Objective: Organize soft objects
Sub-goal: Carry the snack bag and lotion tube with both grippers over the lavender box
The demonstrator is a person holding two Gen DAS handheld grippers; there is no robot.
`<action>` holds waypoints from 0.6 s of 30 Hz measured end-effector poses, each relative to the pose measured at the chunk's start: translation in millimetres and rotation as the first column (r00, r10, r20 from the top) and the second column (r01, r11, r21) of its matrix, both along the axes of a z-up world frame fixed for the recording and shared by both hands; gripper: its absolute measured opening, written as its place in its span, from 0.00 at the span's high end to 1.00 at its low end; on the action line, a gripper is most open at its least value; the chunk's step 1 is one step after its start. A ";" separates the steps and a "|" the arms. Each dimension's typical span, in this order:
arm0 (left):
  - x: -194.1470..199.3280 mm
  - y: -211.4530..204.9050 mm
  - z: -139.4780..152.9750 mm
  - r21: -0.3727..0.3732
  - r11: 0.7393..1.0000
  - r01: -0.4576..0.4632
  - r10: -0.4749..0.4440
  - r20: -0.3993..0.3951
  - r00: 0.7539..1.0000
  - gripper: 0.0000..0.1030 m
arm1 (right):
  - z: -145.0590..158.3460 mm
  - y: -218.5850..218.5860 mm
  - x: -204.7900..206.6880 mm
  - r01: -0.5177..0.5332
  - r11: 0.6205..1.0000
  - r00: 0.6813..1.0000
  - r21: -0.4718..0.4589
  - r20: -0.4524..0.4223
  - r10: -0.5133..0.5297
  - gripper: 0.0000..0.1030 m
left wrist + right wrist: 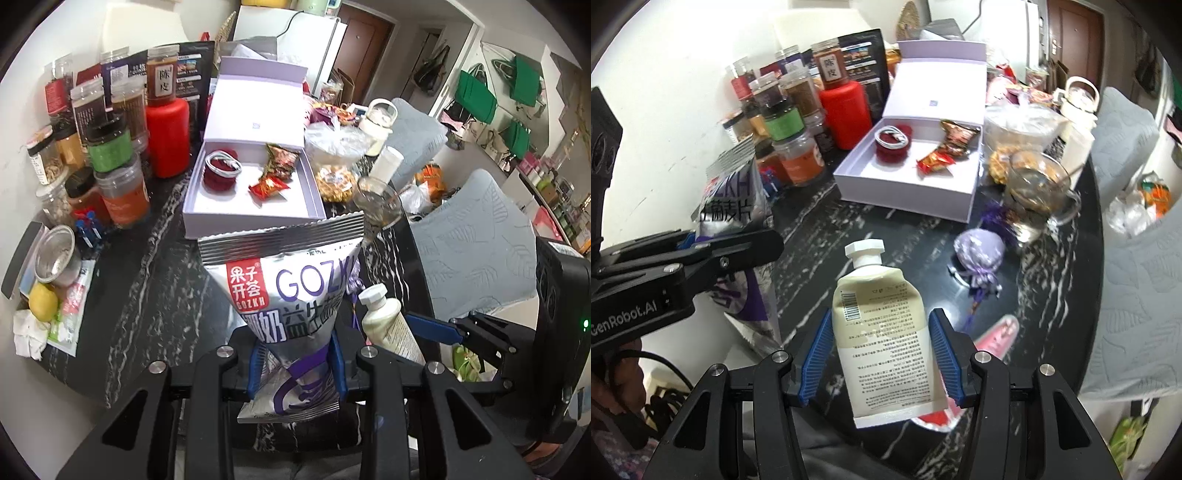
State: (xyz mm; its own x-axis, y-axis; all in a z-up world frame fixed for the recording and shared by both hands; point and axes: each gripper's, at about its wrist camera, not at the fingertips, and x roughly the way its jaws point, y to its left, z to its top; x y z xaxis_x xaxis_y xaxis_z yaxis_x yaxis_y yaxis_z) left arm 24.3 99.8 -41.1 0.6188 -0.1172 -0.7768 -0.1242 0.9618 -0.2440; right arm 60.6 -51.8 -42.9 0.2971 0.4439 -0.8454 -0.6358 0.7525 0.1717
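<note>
My left gripper is shut on a silver GOZKH snack bag and holds it upright above the black marble table; the bag also shows in the right wrist view. My right gripper is shut on a cream squeeze tube with a white cap, held above the table; the tube also shows in the left wrist view. An open lilac box ahead holds a red pouch with a white cable and snack packets. A lilac sachet lies on the table.
Spice jars and a red bottle stand at the left by the wall. A glass mug, food bags and a white jar crowd the right of the box. A grey padded chair stands right. A lemon lies at the left edge.
</note>
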 end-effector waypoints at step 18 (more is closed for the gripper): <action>57.3 60.3 33.3 0.005 1.000 0.023 -0.024 0.047 0.999 0.72 | 30.0 57.3 41.0 0.017 0.999 0.999 0.029 0.032 -0.018 0.49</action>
